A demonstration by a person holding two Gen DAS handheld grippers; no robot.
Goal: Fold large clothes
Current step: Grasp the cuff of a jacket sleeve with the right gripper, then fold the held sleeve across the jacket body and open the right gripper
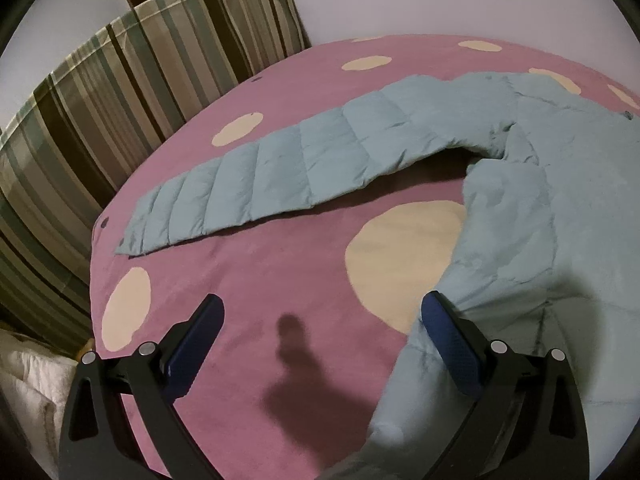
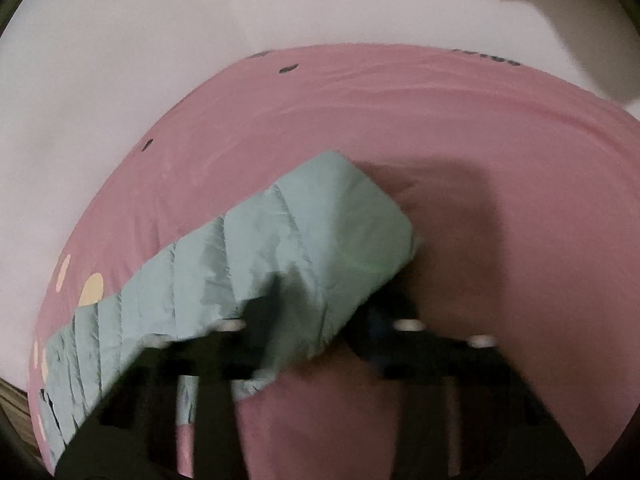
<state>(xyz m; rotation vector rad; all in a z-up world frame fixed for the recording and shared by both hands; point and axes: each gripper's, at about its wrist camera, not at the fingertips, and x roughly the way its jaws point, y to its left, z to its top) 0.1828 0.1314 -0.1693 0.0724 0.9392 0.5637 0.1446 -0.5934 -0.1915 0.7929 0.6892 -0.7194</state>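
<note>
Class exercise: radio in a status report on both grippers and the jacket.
Left gripper open, beside jacket hem. Right gripper shut on sleeve. Other sleeve flat on pink bedspread. Nothing blocking.

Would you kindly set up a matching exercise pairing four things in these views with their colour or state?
Things:
1. left claw
2. right claw
3. bedspread
4. curtain

Descriptions:
A. striped in green and brown
B. pink with cream dots
C. open, one pad beside the jacket hem
D. closed on a pale blue quilted sleeve

Pairs: 1-C, 2-D, 3-B, 4-A
</note>
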